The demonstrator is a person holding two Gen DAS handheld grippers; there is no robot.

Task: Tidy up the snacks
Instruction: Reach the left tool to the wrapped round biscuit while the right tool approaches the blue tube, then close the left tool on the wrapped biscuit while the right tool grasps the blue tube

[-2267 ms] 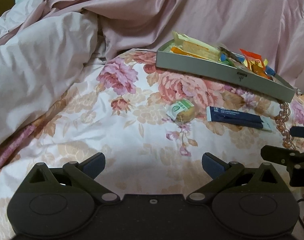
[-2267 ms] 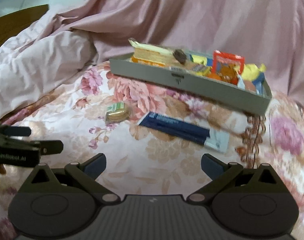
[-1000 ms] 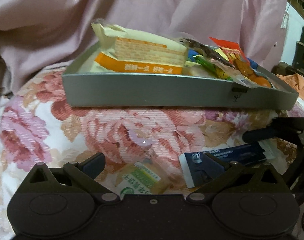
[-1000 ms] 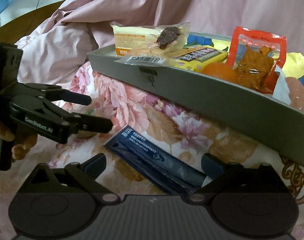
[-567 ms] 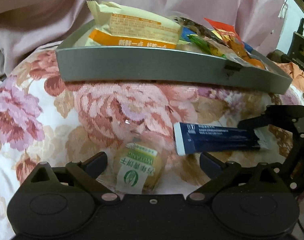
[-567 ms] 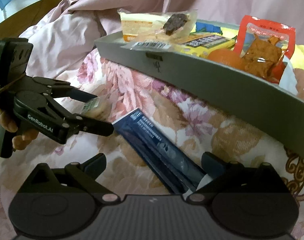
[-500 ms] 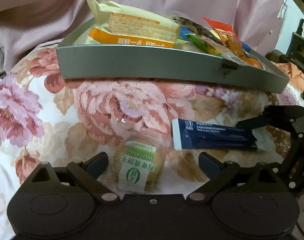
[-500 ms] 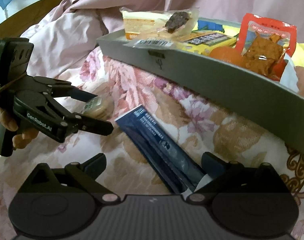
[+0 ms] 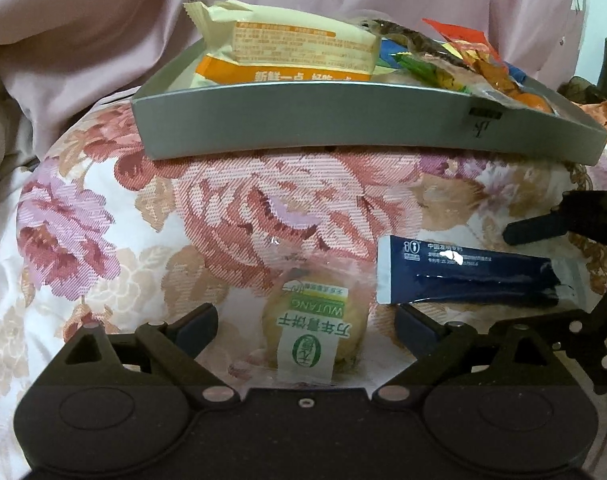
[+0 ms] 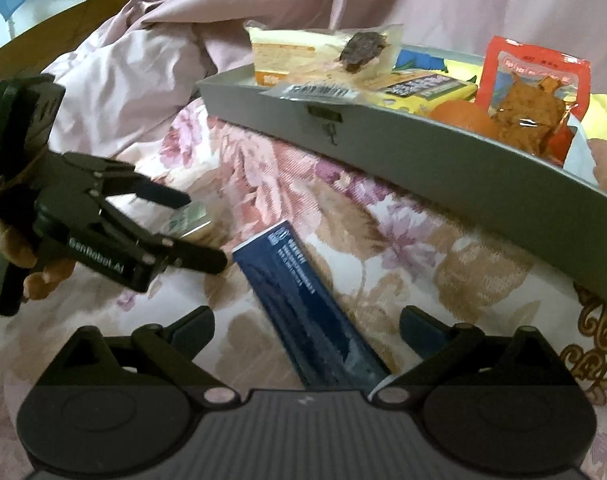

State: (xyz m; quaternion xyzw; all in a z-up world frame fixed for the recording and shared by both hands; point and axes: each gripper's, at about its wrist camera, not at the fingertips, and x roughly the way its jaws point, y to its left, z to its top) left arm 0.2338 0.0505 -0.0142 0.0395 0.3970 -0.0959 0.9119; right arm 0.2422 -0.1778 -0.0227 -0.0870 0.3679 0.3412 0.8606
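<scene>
Left wrist view: left gripper (image 9: 305,320), jaws spread, now bracketing the wrapped cookie (image 9: 313,334); right gripper (image 10: 305,326) spread over the blue sachet (image 10: 303,304). Both are approaching picks for the gray tray (image 9: 303,120).

Two snacks lie loose on the bedspread: one round wrapped cake (image 9: 313,330) and one dark blue packet (image 9: 469,278). One grey tray (image 9: 303,124) holds a heap of packets too overlapped to count.

right claw (image 10: 306,326) spread wide over the blue packet (image 10: 303,304).
</scene>
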